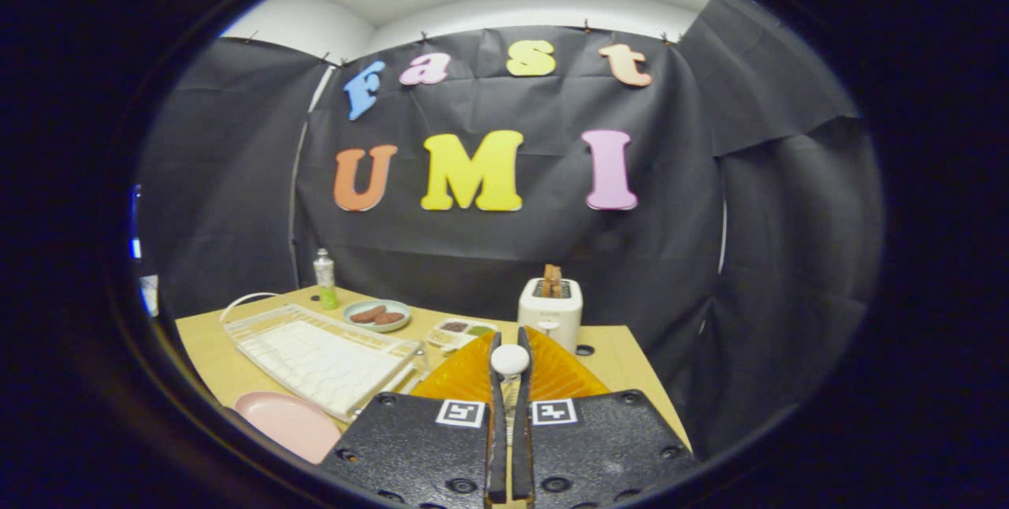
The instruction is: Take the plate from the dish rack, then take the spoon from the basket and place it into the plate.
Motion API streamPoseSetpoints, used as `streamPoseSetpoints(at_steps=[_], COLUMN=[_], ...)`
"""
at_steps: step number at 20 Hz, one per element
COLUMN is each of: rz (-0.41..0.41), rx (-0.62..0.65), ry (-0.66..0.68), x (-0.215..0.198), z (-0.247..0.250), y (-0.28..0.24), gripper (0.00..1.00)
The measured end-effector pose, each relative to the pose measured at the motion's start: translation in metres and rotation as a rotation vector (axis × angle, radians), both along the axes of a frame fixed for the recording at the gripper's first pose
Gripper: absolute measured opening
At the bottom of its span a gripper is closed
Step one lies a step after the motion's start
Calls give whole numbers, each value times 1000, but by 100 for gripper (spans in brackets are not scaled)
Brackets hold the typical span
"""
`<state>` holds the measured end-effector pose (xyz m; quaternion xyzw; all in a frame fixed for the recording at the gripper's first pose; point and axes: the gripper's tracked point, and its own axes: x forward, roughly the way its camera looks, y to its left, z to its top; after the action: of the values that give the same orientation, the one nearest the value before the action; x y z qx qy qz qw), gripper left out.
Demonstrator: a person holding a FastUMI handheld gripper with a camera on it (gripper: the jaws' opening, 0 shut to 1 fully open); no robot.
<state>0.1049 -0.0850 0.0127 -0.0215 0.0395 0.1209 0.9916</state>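
Spoon point(510, 361) pinched between hand-held gripper point(510, 367) fingers

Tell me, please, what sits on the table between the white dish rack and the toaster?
In the gripper view, a small divided tray holding dark and green foods lies between the dish rack and the toaster.
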Motion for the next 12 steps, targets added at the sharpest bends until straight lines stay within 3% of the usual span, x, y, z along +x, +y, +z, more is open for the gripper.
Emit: streamPoseSetpoints(at_steps=[7,12], rz=[374,537], rx=[-36,-161], ry=[142,236], x=[-71,-94], z=[-25,-73], y=[118,179], gripper=[8,8])
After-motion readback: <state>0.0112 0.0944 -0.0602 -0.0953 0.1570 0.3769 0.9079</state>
